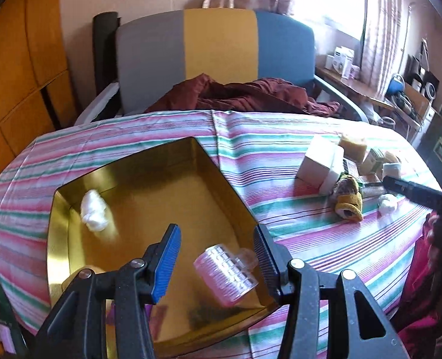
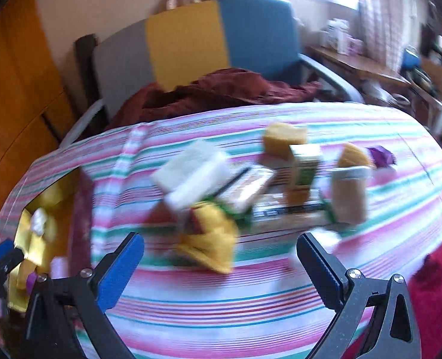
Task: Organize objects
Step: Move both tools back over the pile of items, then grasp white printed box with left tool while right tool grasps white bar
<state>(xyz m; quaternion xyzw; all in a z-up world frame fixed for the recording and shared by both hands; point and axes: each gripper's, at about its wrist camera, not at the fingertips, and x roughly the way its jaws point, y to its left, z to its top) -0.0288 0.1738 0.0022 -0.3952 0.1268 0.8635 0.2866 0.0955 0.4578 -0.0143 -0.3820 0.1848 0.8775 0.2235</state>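
My left gripper (image 1: 218, 245) is open above the near end of a gold tray (image 1: 149, 161). A pink ribbed plastic roller (image 1: 225, 275) lies free between its jaws over the tray floor. A white cotton ball (image 1: 93, 211) lies in the tray's far left corner. My right gripper (image 2: 221, 254) is open and empty just short of a yellow rolled sock (image 2: 209, 245). Behind the sock is a blurred pile: a white box (image 2: 191, 173), a flat packet (image 2: 247, 188), a green carton (image 2: 306, 167) and a tan jar (image 2: 349, 197).
A striped cloth (image 1: 280, 149) covers the table. A chair (image 1: 215, 56) with a maroon cloth (image 1: 238, 92) stands behind it. In the left wrist view, the pile (image 1: 340, 167), a second cotton ball (image 1: 388, 202) and my right gripper's finger (image 1: 412, 191) sit at right. A wooden wardrobe (image 1: 17, 65) stands left.
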